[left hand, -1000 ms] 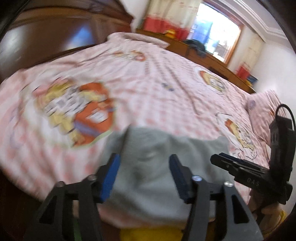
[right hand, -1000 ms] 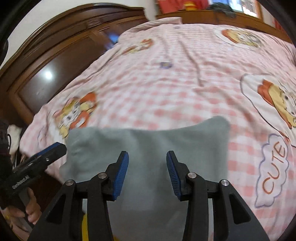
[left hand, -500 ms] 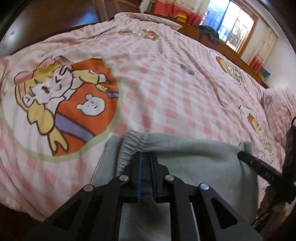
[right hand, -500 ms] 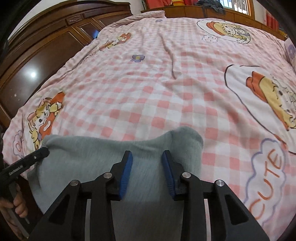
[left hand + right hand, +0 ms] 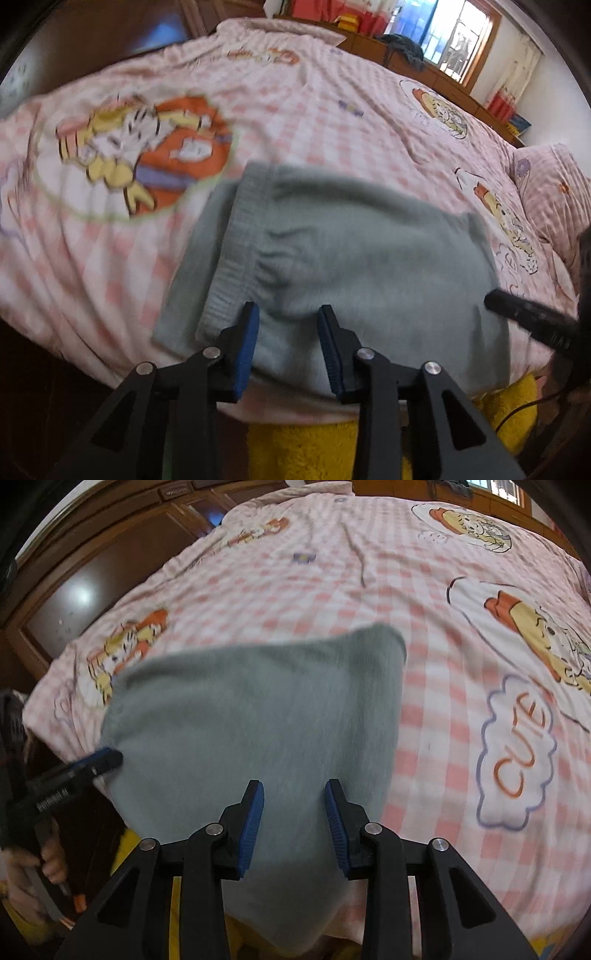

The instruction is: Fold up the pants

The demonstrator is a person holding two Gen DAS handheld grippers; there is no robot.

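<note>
pink-checked cartoon bedspread (image 5: 314, 122) carries the grey pants (image 5: 351, 258), folded into a compact block at the near edge, one end drooping over the side. the left gripper (image 5: 288, 350), whose jaws have just been opening, stands part-open above the ribbed waistband (image 5: 236, 258) with nothing gripped. the right gripper (image 5: 293, 823) likewise hovers part-open and empty. the likely risk: the overhanging cloth drags the fold off the bed, or a low jaw snags the top layer.
</note>
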